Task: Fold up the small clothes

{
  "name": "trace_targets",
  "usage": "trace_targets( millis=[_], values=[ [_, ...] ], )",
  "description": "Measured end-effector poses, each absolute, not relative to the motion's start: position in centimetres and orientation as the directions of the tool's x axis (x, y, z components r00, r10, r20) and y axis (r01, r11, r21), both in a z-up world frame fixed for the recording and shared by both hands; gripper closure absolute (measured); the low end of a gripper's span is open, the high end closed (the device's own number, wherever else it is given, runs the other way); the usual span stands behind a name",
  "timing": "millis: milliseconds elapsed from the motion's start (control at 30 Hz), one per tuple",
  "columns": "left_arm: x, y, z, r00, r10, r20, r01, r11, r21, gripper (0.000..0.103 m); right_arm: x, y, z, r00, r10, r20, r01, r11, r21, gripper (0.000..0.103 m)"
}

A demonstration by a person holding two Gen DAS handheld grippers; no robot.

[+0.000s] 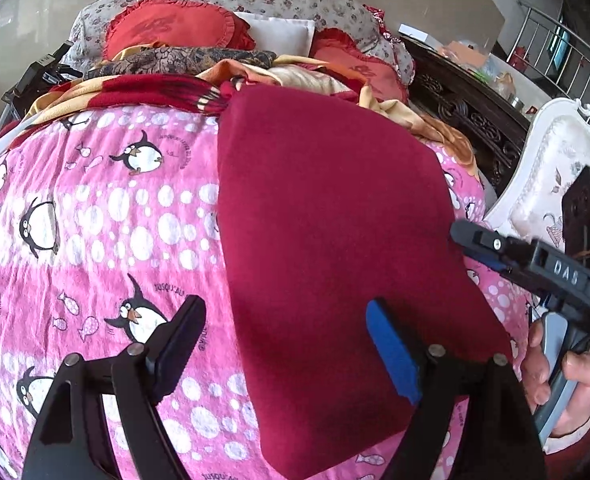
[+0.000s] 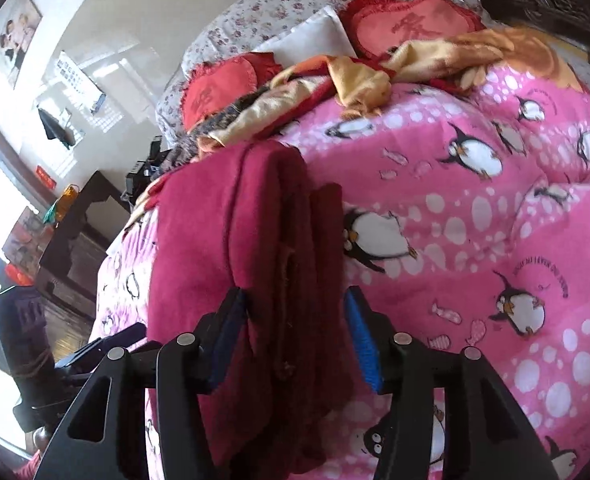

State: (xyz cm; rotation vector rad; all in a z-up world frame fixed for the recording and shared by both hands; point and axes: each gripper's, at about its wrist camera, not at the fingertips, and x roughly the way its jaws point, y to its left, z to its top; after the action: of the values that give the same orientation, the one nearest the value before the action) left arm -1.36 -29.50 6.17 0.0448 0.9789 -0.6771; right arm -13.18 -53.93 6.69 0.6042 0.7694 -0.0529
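Note:
A dark red garment (image 1: 335,240) lies folded into a long strip on the pink penguin-print bedcover (image 1: 95,220). My left gripper (image 1: 287,336) is open over its near left edge, with one finger above the bedcover and the blue pad (image 1: 391,352) above the cloth. My right gripper (image 1: 471,240) shows at the garment's right edge in the left wrist view, held by a hand. In the right wrist view the garment (image 2: 231,240) shows stacked folded layers, and my right gripper (image 2: 295,328) is open with its pads on either side of the layered edge.
Red heart cushions (image 1: 167,28), a white pillow (image 1: 279,32) and rumpled orange and red blankets (image 1: 255,76) lie at the bed's head. A white ornate chair (image 1: 555,168) and dark carved furniture (image 1: 467,116) stand to the right. A dark cabinet (image 2: 79,232) stands beside the bed.

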Motion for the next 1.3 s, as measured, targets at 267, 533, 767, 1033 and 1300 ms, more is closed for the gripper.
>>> trace_targets(
  millis=[267, 533, 767, 1033, 1300],
  values=[
    [-0.8, -29.2, 5.9, 0.372, -0.496, -0.785, 0.539, 0.804, -0.252, 0.017, -10.5, -54.7, 8.3, 0.73, 0.155, -0.665, 0.274, 0.826, 0.493, 0.071],
    [0.9, -28.6, 4.8, 0.302, -0.572, -0.763, 0.502, 0.775, -0.383, 0.011, -11.1, -55.0, 5.9, 0.708, 0.196, -0.679, 0.317, 0.771, 0.552, 0.063],
    [1.9, -29.7, 2.3, 0.223, -0.634, -0.741, 0.482, 0.732, -0.481, 0.005, -11.7, -55.5, 2.3, 0.719, 0.366, -0.591, 0.238, 0.669, 0.704, 0.054],
    [2.8, -30.2, 1.5, 0.21, -0.651, -0.73, 0.457, 0.725, -0.515, 0.002, -10.7, -54.8, 1.3, 0.73, 0.39, -0.561, 0.21, 0.654, 0.727, 0.047],
    [2.1, -31.0, 2.7, 0.211, -0.66, -0.721, 0.491, 0.71, -0.505, 0.035, -10.7, -54.0, 2.3, 0.728, 0.347, -0.591, 0.206, 0.712, 0.672, 0.074]
  ],
)
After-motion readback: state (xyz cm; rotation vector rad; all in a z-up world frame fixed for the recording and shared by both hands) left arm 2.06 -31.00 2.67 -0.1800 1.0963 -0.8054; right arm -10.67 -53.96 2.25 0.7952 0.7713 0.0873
